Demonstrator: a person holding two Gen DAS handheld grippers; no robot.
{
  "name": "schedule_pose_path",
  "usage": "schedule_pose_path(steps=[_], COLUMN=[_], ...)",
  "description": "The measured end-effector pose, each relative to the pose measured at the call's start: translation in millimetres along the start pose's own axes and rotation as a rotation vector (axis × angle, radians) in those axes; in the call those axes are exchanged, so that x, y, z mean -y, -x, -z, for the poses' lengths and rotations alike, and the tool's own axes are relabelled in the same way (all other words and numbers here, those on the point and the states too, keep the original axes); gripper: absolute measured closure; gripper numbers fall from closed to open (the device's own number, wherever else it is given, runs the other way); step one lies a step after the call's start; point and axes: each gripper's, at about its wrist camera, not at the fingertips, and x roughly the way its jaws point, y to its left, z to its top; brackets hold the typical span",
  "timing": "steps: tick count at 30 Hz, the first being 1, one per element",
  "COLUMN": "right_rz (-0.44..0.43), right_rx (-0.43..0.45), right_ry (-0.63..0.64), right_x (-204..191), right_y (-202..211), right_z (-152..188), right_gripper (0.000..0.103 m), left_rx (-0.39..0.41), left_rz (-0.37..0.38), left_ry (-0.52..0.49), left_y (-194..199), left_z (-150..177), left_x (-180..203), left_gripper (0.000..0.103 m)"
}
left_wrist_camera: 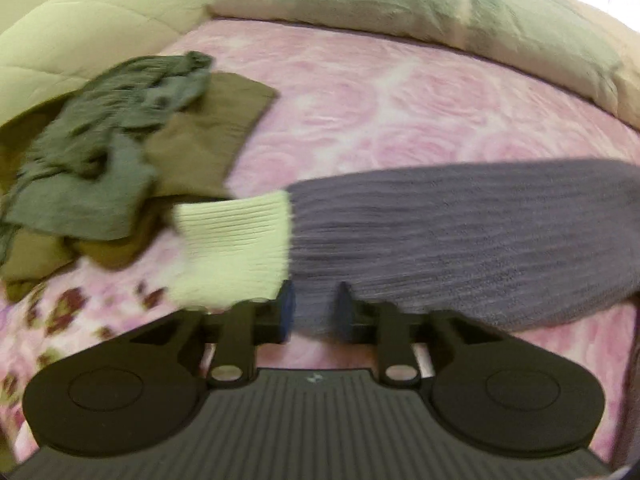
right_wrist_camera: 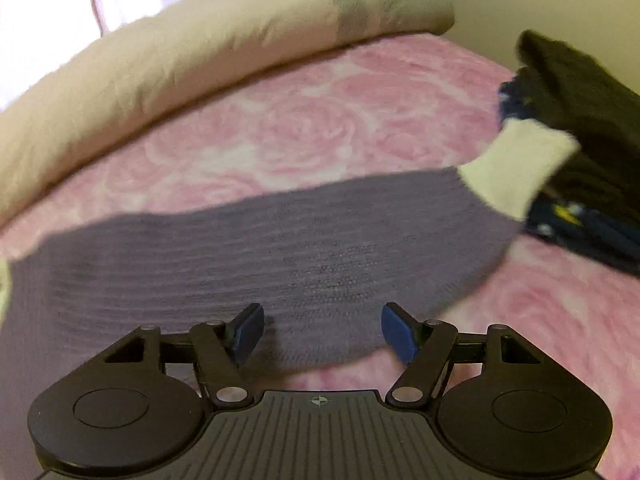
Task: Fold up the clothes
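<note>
A purple-grey knit garment (left_wrist_camera: 460,232) with a cream ribbed cuff (left_wrist_camera: 236,248) lies stretched across the pink rose blanket (left_wrist_camera: 360,92). My left gripper (left_wrist_camera: 315,308) is at its near edge beside the cuff, fingers close together with the purple knit between them. In the right wrist view the same garment (right_wrist_camera: 280,240) spreads flat, and a second cream cuff (right_wrist_camera: 520,168) is at its far right end. My right gripper (right_wrist_camera: 322,332) stands open over the garment's near edge, with the blue pads wide apart and the knit lying under them.
A loose pile of grey-green and olive clothes (left_wrist_camera: 120,140) lies at the left. A cream duvet (right_wrist_camera: 160,60) is rolled along the far side of the bed. A stack of dark folded clothes (right_wrist_camera: 580,120) sits at the right, touching the cuff.
</note>
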Motion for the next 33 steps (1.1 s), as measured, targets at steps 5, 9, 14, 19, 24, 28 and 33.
schedule_pose_path(steps=[5,9,14,19,24,28,33], right_rz=[-0.173,-0.273,-0.236,-0.211,-0.224,-0.18,-0.247], right_rx=[-0.034,-0.093,-0.146,-0.184,-0.322,-0.468,-0.46], right_ry=[0.242,0.429,0.625,0.627,0.57,0.547,0.414], right_x=[-60.3,-104.4,-110.1,-62.2,-32.2,-14.0,9.9], right_y=[65.4,96.4,118.5,140.7,157.6,164.7,208.7], right_z=[38.3,99.4,186.2,242.2,251.0,239.1,186.5], right_gripper=[0.034,0.034,0.034,0.034,0.033,0.034,0.033], left_rx=[0.02,0.004,-0.12,-0.156,-0.282,-0.421,-0.346], left_rz=[0.389,0.626,0.581,0.501,0.432,0.318,0.31], left_ry=[-0.188,-0.307,-0.374,-0.386,-0.308,-0.226,-0.211], left_y=[75.9,120.0,128.9,159.6,173.9,197.6,278.4], left_z=[36.4,87.6,167.4,229.1,245.3,248.7,223.8], left_x=[81.0,147.7,160.4,128.7,111.5,112.6,118.1], left_gripper=[0.09,0.089,0.089,0.089,0.088,0.089,0.08])
